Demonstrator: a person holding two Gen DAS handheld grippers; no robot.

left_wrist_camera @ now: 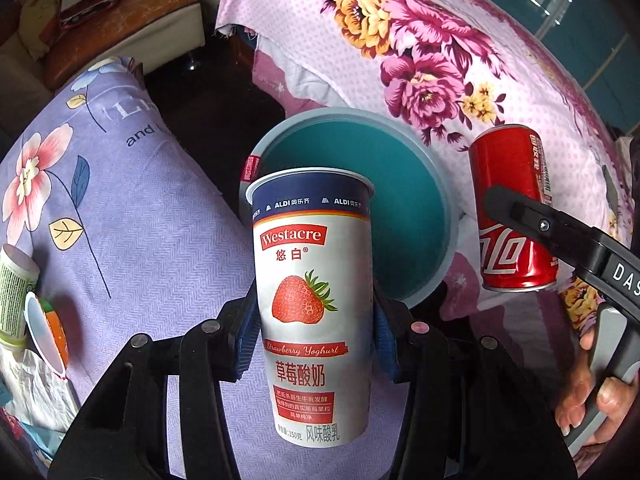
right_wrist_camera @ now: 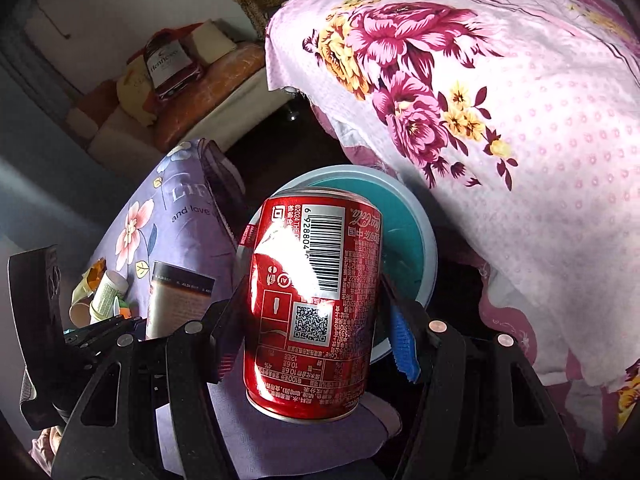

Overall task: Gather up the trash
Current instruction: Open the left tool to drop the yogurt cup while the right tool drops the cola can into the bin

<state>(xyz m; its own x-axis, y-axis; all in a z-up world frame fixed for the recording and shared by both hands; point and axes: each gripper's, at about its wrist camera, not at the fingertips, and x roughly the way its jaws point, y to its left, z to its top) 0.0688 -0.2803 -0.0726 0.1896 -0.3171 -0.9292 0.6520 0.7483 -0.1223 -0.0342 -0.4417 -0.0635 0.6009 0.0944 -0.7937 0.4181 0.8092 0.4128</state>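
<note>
Blue pads of the left claw [left_wrist_camera: 314, 336] squeeze a yoghurt cup [left_wrist_camera: 312, 304] that stands upright, its open end up. It reads "Westacre", "ALDI" and "Strawberry Yoghurt", with a strawberry picture. The right claw [right_wrist_camera: 316, 344] grips a red can [right_wrist_camera: 314, 304], long way up and tipped a bit, with a barcode and QR code showing. Both are held in the air just before a teal bin [left_wrist_camera: 400, 208]. The bin sits in a gap between a purple flower bed [left_wrist_camera: 132, 220] and a pink flower sheet [left_wrist_camera: 460, 52]. More trash [left_wrist_camera: 28, 312] lies on the bed's left.
</note>
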